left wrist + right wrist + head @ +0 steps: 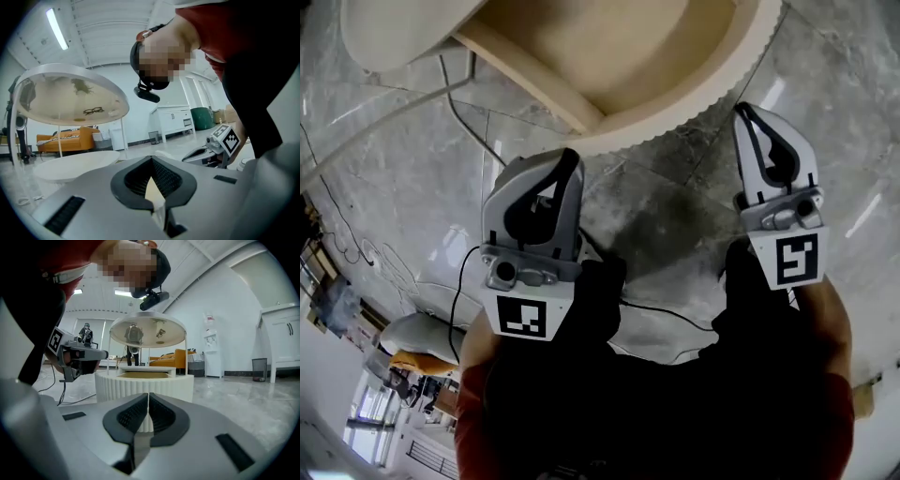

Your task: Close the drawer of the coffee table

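Bright, even indoor light all round. Up in the left gripper view a ceiling strip light (57, 29) blazes white, far left. Head view: the polished floor (403, 169) throws back pale streaks of glare, and the person's torso (675, 403) at the near edge is sunk in black. Both gripper views bend hard at the rim, corners dark, near foreground soft. The coffee table (144, 380) sits sharp.

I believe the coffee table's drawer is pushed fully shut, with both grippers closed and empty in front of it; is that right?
Not quite: the drawer is pulled out, its tan inside exposed, as the head view shows. The left gripper and the right gripper are indeed closed and empty in front of it.
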`<state>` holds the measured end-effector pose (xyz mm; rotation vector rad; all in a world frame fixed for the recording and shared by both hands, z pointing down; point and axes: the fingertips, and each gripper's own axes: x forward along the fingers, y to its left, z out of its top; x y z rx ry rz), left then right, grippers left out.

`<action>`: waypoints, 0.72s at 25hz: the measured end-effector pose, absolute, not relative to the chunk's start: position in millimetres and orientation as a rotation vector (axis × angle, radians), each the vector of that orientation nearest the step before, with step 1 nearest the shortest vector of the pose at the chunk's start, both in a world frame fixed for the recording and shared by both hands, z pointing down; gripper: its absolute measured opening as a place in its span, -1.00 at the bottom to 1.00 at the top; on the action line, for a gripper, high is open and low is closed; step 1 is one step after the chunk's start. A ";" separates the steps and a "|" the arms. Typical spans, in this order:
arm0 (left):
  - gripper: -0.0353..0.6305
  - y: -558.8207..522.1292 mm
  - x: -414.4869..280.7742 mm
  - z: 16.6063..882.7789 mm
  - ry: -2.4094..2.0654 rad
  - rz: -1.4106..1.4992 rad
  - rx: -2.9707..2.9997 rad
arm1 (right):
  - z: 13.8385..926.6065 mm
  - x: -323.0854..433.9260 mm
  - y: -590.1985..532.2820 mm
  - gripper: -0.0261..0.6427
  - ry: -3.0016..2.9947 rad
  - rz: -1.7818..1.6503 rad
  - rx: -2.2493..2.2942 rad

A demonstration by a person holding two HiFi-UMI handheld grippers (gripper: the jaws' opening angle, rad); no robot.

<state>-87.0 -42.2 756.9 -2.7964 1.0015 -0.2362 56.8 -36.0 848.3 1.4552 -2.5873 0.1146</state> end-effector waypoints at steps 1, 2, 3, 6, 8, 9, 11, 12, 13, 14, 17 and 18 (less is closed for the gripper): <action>-0.86 -46.9 -92.8 760.4 1.043 -0.225 -2.779 | 852.1 54.6 -38.1 -0.85 -2.601 0.122 1.452; -0.86 -51.6 -99.1 765.9 1.095 -0.223 -2.767 | 855.1 54.1 -39.2 -0.85 -2.601 0.137 1.468; -0.86 -54.8 -106.8 772.4 1.154 -0.233 -2.755 | 857.4 53.8 -37.7 -0.85 -2.595 0.152 1.490; -0.86 -61.0 -132.9 783.7 1.331 -0.282 -2.691 | 865.3 49.0 -26.0 -0.85 -2.591 0.197 1.518; -0.86 -64.4 -142.0 786.3 1.418 -0.296 -2.668 | 869.9 46.2 -23.9 -0.85 -2.577 0.225 1.514; -0.86 -65.5 -143.4 787.0 1.438 -0.310 -2.665 | 870.7 44.6 -24.7 -0.85 -2.572 0.237 1.513; -0.86 -66.4 -143.0 786.4 1.438 -0.333 -2.669 | 868.2 40.6 -26.4 -0.85 -2.582 0.253 1.514; -0.86 -66.2 -142.1 785.3 1.430 -0.331 -2.671 | 866.5 38.7 -27.0 -0.85 -2.592 0.253 1.511; -0.86 -65.5 -141.0 784.9 1.425 -0.324 -2.672 | 865.8 37.7 -27.0 -0.84 -2.600 0.251 1.506; -0.86 -64.5 -140.2 785.7 1.424 -0.318 -2.674 | 866.2 37.5 -27.0 -0.84 -2.604 0.251 1.503; -0.86 -64.8 -139.5 791.2 1.442 -0.320 -2.682 | 870.5 35.9 -30.1 -0.62 -2.603 0.279 1.505; -0.86 -65.7 -139.2 792.2 1.446 -0.321 -2.683 | 872.3 33.7 -31.8 -0.45 -2.604 0.296 1.496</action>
